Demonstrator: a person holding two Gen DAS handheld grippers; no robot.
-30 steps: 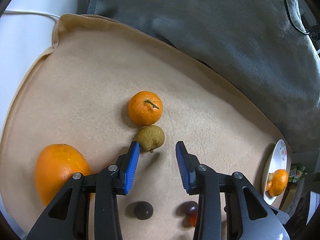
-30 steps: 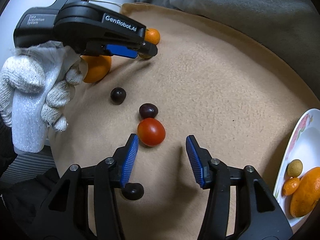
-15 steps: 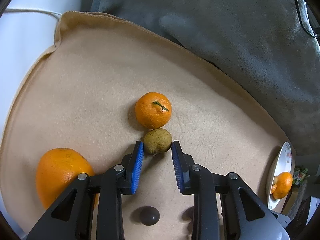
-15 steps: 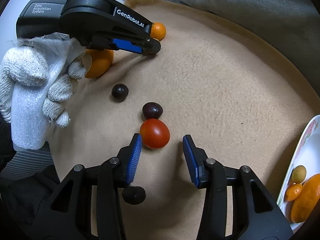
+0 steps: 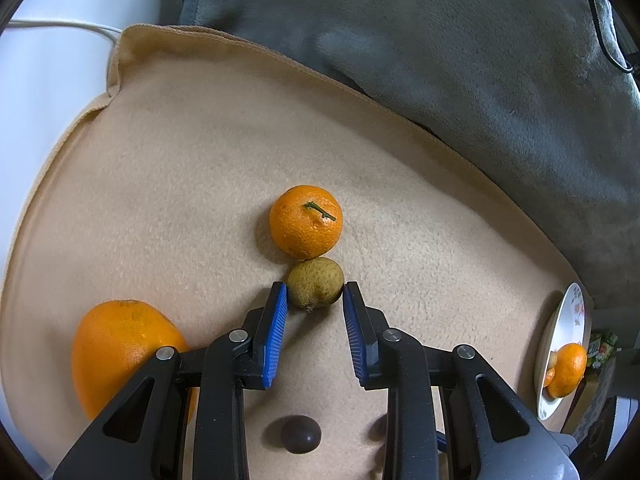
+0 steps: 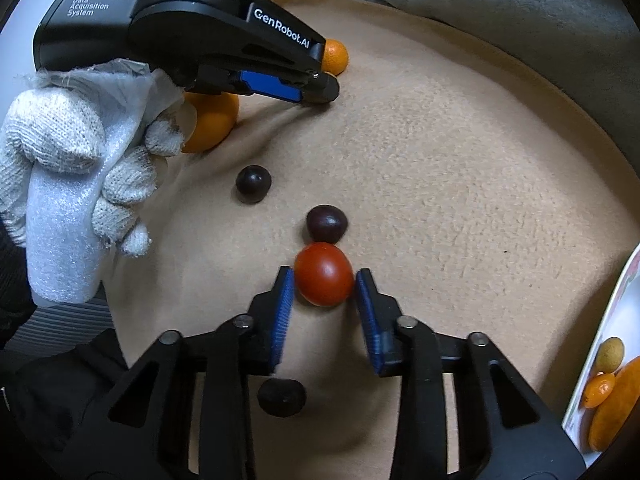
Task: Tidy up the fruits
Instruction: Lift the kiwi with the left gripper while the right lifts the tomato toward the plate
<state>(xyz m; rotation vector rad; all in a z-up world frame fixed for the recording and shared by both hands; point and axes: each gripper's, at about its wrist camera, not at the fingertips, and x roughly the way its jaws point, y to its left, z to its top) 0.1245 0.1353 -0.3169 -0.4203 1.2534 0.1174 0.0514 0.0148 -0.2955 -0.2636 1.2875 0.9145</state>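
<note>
Fruits lie scattered on the tan blanket point(image 5: 168, 168); at mid-frame the left gripper point(image 5: 315, 300) has closed on a dull olive-brown longan point(image 5: 316, 286), rough-skinned, touching a mandarin point(image 5: 306, 227). Right gripper point(image 6: 324, 288), jaws just closing, pinches a glossy red tomato point(image 6: 324, 274) at centre.

On the tan blanket point(image 6: 460, 200) lay one large orange point(image 5: 120, 352), one mandarin point(image 5: 306, 222), one brownish longan point(image 5: 316, 286), one red cherry tomato point(image 6: 324, 274) and three dark grapes point(image 6: 253, 184). One plate point(image 6: 612, 320) at the right held three more fruits.
</note>
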